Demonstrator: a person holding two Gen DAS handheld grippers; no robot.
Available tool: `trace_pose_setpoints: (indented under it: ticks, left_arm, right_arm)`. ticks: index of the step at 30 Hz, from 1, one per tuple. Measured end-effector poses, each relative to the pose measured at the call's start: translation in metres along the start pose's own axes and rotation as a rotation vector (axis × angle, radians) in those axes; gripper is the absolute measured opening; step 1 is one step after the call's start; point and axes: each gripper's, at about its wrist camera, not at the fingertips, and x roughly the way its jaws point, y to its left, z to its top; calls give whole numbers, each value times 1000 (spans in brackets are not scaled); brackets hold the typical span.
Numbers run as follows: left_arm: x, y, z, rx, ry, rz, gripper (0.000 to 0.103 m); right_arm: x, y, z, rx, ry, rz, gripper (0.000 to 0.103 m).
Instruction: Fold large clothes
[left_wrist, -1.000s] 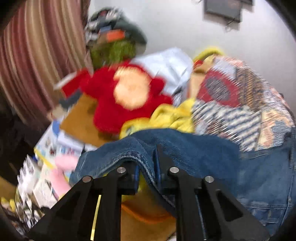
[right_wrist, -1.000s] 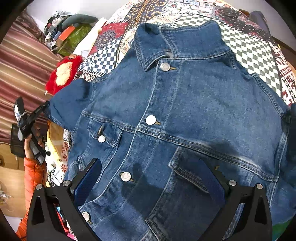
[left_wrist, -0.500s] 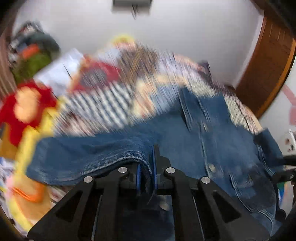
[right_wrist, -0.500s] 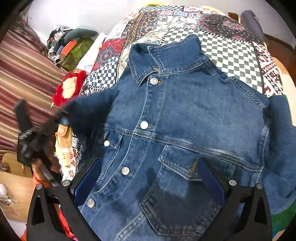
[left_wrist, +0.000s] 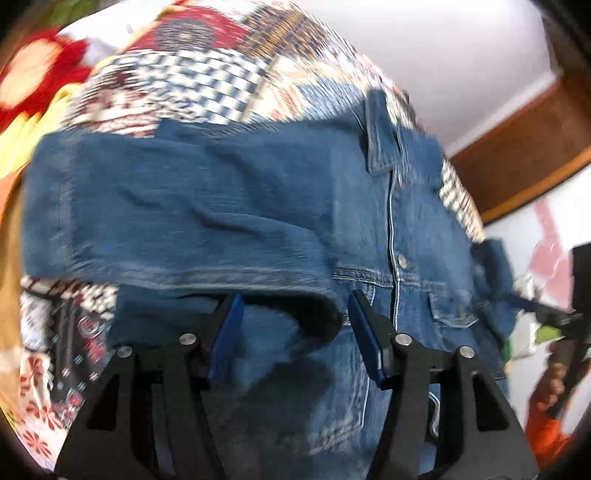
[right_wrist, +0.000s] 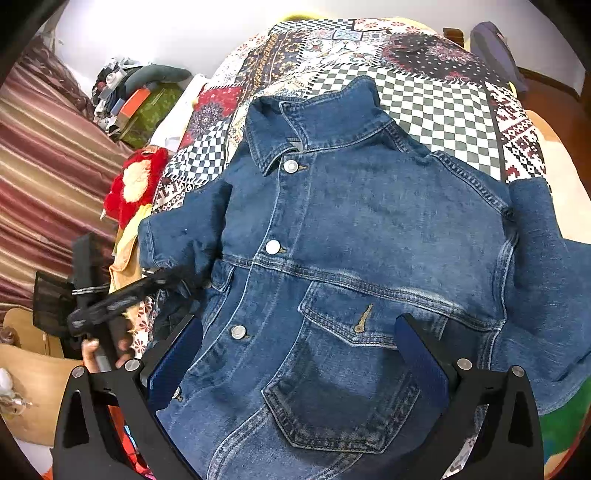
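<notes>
Lying buttoned and front-up on the quilt (right_wrist: 436, 110), the jacket (right_wrist: 369, 229) has its collar (right_wrist: 310, 125) at the far end and its hem nearest the cameras. Its left sleeve (right_wrist: 177, 232) is folded inward toward the chest, the cuff edge pointing left; in the left wrist view that same sleeve (left_wrist: 177, 206) runs across the frame as a broad blurred band over the jacket (left_wrist: 413, 236). The other sleeve (right_wrist: 546, 280) spreads out to the right, past the edge of the quilt.

The left gripper (left_wrist: 293, 325) hangs just near of the folded sleeve with its jaws spread wide and nothing between them; denim shows in the gap below. Seen from the right wrist camera, the left gripper (right_wrist: 192, 277) reaches in from the left, its tip at the sleeve's near edge beside the chest seam, though contact cannot be judged there. The right gripper (right_wrist: 299, 354) is also wide apart, poised above the chest pocket (right_wrist: 343, 373) and lower front, holding nothing.

A red plush toy (right_wrist: 135, 184) sits at the quilt's left edge, with a striped curtain (right_wrist: 48, 177) further left. A heap of bags and clutter (right_wrist: 136, 96) lies at the far left by the wall.
</notes>
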Motion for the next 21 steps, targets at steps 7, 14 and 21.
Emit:
trace_pose_setpoints:
  ticks: [7,14,21]
  left_arm:
    - [-35,84,0,-255,-97,-9,73]
    - [-7,135,8,-381,-82,2,73]
    - [5,132,32,-319,-135,58,62]
  right_arm:
    - [14,7,5,-4,19,6,103]
    - [25,15,9,-10,33,4,103]
    - [31,7,11,18,44,-6,103]
